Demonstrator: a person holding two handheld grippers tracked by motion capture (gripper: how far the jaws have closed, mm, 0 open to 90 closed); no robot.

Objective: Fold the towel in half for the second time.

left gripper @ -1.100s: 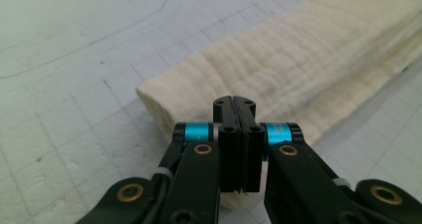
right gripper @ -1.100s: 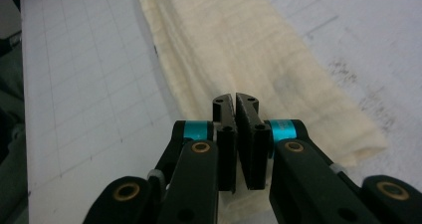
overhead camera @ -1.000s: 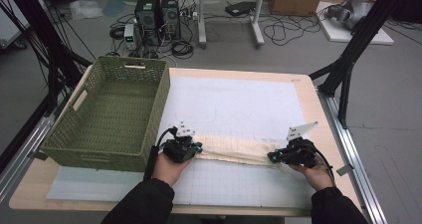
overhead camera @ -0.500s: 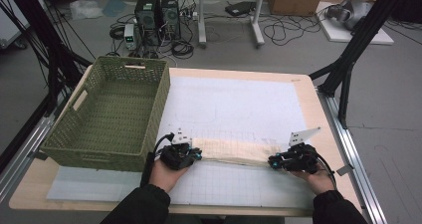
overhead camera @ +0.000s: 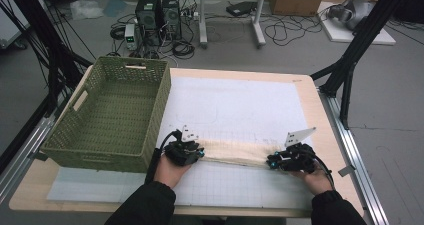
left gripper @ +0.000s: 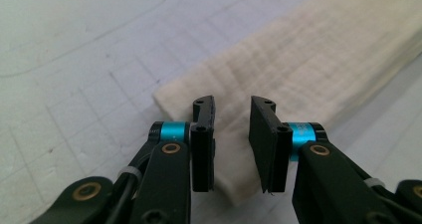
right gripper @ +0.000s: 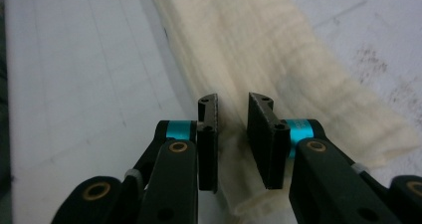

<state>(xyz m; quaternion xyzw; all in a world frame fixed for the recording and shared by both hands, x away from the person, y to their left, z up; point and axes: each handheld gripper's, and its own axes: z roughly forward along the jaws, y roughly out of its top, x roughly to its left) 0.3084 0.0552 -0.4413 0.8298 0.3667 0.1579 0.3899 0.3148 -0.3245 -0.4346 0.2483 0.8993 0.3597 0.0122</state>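
Observation:
A cream cloth (overhead camera: 235, 152), folded into a long narrow strip, lies flat across the near part of the white gridded mat (overhead camera: 240, 105). My left gripper (overhead camera: 200, 154) sits at the strip's left end and my right gripper (overhead camera: 270, 162) at its right end. In the left gripper view the jaws (left gripper: 232, 109) stand a little apart, with the end of the cloth (left gripper: 308, 69) lying slack beneath the gap. In the right gripper view the jaws (right gripper: 232, 107) are likewise parted over the cloth (right gripper: 278, 50). Both pairs of jaws have just been opening, and no pad presses on the fabric.
A green woven basket (overhead camera: 160, 105) stands on the left of the table, close beside my left hand. The wooden table's right edge (overhead camera: 325, 130) runs just past my right hand. Black frame legs and cables lie beyond the far edge.
Both hands have stayed at the cloth's ends, shifting only slightly toward the near edge. The cloth strip lies in the same place.

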